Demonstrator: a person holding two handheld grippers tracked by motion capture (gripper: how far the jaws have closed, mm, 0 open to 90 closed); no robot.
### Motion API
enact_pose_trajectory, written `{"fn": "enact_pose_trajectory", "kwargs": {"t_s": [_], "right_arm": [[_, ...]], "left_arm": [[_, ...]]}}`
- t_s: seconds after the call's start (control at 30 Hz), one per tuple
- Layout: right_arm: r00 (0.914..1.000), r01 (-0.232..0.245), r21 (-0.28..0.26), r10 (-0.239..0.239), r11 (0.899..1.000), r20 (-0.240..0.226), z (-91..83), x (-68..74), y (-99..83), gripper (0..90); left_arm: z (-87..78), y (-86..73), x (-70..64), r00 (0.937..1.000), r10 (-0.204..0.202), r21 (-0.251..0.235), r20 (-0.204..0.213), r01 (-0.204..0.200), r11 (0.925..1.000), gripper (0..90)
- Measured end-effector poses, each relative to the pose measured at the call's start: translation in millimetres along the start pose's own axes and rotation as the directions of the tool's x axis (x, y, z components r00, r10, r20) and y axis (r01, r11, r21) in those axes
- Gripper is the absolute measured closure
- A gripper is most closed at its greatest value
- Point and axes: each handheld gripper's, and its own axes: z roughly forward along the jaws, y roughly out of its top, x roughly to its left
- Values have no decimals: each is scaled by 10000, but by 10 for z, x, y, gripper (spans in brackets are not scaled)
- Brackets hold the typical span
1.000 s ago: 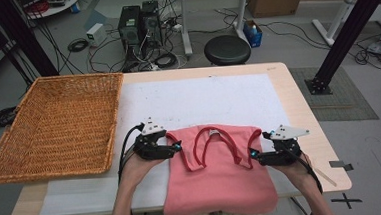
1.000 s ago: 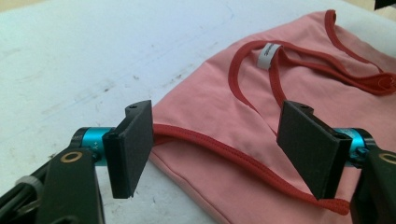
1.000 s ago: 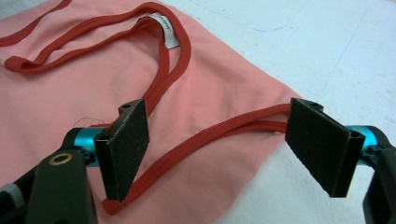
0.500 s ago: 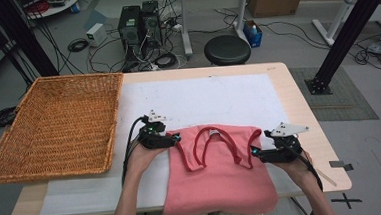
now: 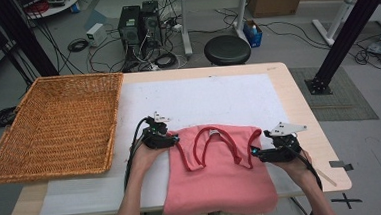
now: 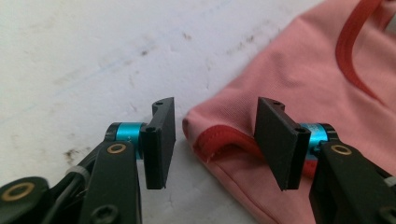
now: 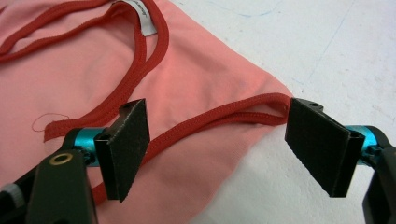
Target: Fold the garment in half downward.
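A pink sleeveless top point(image 5: 218, 181) with red trim lies flat on the white mat, its hem hanging over the near table edge. My left gripper point(image 5: 173, 139) is open at the top's left shoulder corner point(image 6: 205, 133), with the red-trimmed corner between its jaws. My right gripper point(image 5: 254, 152) is open at the right shoulder, where the red armhole trim point(image 7: 224, 116) lies between its jaws. A white label point(image 7: 142, 18) shows at the neckline.
A large wicker basket point(image 5: 54, 126) sits on the left part of the table. The white mat point(image 5: 203, 99) covers the table's middle. Beyond the far edge stand a black stool point(image 5: 227, 49), computer towers point(image 5: 138, 23) and cables on the floor.
My left gripper has moved slightly away from me and to the right, onto the top's left shoulder corner. My right gripper has barely shifted.
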Motion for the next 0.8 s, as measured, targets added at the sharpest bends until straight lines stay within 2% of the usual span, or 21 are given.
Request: {"fn": "enact_pose_trajectory", "kwargs": {"t_s": [0.2,0.33,0.37,0.53,0.6,0.67,0.7,0.8], "right_arm": [[10000,29,65,-29,10000,37,14,-17,22,216],[9998,18,247,-22,9997,176,41,-34,40,216],[9995,89,510,-105,9987,308,61,-39,59,215],[9995,-66,616,48,9981,298,107,-64,104,216],[9993,-95,599,73,9982,367,116,-79,113,217],[9974,-190,674,143,9975,701,146,-121,134,225],[9959,-398,739,336,9965,838,182,-185,162,233],[9954,-569,788,505,9953,819,227,-252,194,235]], "left_arm": [[6,-15,34,9993,-325,24,187,324,9995,458],[4,-11,18,9996,-206,34,192,205,9998,476],[3,-11,14,9994,-193,2,293,193,9998,538],[-5,-21,5,9976,53,-46,687,-50,10000,667],[-4,-27,4,9975,14,-87,700,-8,10000,667],[-4,-29,8,9974,33,-103,717,-26,9999,670],[-4,-28,9,9973,22,-83,728,-16,10000,683],[-4,-27,-8,9961,103,-101,878,-94,9999,727]]}}
